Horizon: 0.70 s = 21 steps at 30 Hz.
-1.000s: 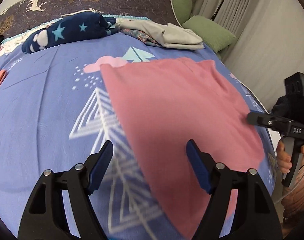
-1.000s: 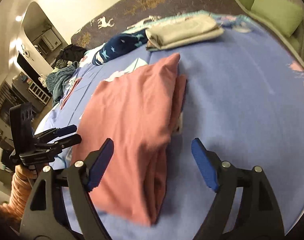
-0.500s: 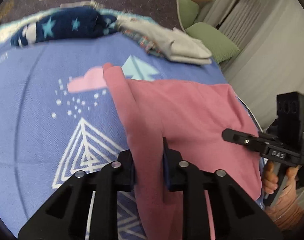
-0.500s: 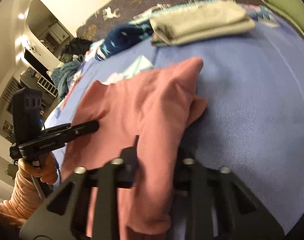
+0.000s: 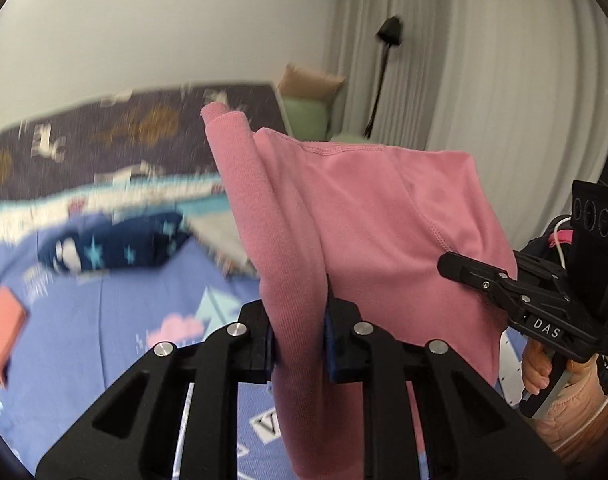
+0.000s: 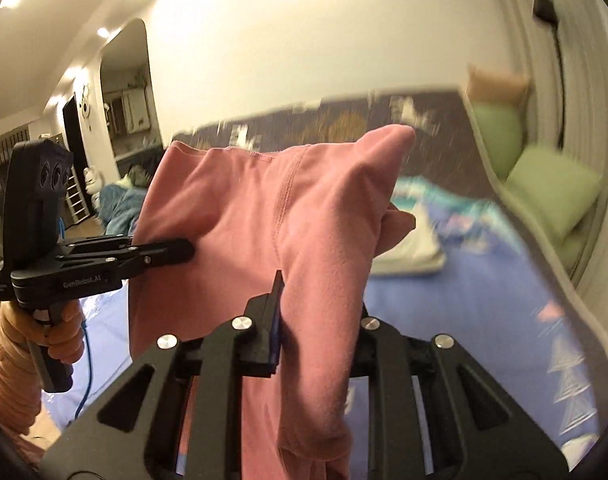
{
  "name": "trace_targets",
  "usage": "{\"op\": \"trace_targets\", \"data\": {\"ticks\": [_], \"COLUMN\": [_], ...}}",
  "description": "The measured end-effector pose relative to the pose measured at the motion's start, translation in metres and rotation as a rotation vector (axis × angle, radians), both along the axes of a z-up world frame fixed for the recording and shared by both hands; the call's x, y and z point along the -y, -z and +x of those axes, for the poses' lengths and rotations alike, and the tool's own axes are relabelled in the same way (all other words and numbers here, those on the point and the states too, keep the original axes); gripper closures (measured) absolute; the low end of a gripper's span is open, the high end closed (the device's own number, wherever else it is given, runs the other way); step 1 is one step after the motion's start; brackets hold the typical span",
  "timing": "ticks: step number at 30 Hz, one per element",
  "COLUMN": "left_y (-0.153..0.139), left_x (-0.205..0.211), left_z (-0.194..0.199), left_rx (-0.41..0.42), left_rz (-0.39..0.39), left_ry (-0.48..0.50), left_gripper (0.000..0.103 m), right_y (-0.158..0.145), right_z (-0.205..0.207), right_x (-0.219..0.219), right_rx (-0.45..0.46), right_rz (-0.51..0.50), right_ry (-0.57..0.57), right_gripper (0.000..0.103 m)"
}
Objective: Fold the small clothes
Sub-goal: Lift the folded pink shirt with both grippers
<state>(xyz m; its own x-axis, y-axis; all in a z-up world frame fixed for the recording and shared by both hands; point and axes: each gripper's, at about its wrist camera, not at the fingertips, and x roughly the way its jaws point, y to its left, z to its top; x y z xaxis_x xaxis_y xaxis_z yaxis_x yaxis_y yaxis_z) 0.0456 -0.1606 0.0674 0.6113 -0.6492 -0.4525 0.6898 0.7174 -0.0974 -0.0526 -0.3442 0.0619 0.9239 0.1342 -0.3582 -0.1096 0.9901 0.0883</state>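
Observation:
A pink garment (image 5: 368, 216) hangs in the air between my two grippers, lifted off the blue patterned bed (image 5: 83, 320). My left gripper (image 5: 299, 344) is shut on one side of it. My right gripper (image 6: 320, 336) is shut on the other side of the pink garment (image 6: 271, 208). The right gripper also shows in the left wrist view (image 5: 448, 264), and the left gripper shows in the right wrist view (image 6: 187, 246). The cloth hides the bed right below it.
A navy star-print garment (image 5: 115, 246) and a folded grey pile (image 6: 412, 254) lie at the far side of the bed. Green pillows (image 6: 552, 188) sit at the right by the curtain (image 5: 484, 80). An orange item (image 5: 1, 320) lies at the bed's left edge.
Both grippers closed on the pink garment's edges and lifted it off the bed. The views have tilted upward toward the wall.

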Motion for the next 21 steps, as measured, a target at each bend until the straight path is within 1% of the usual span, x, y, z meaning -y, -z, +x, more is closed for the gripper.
{"op": "trace_targets", "data": {"ticks": [3,5,8,11,16,18,21], "left_y": [-0.022,-0.032,-0.043,-0.052,-0.067,-0.071,-0.081], "left_x": [0.011,0.019,0.030,0.040,0.066,0.075,0.092], "left_z": [-0.013,-0.014,-0.009,0.008,0.042,0.057,0.081], "left_rx": [0.077,0.106,0.127,0.138,0.188,0.199,0.240], "left_rz": [0.012,0.023,0.041,0.060,0.100,0.114,0.137], "left_ry": [0.009,0.011,0.006,-0.011,-0.056,-0.074,-0.113], "left_gripper": [0.084,0.084,0.084,0.084,0.084,0.084,0.084], "right_y": [-0.022,-0.033,-0.042,-0.047,-0.055,-0.062,-0.076], "right_z": [-0.012,-0.015,-0.009,0.003,0.051,0.070,0.107], "right_x": [0.001,0.006,0.014,0.024,0.043,0.052,0.067], "right_rx": [0.074,0.105,0.127,0.138,0.139,0.137,0.131], "right_rz": [-0.052,-0.072,-0.080,-0.085,-0.085,-0.069,-0.048], "right_ry": [0.029,0.043,0.053,0.059,0.085,0.091,0.105], "right_gripper": [0.084,0.084,0.084,0.084,0.084,0.084,0.084]}}
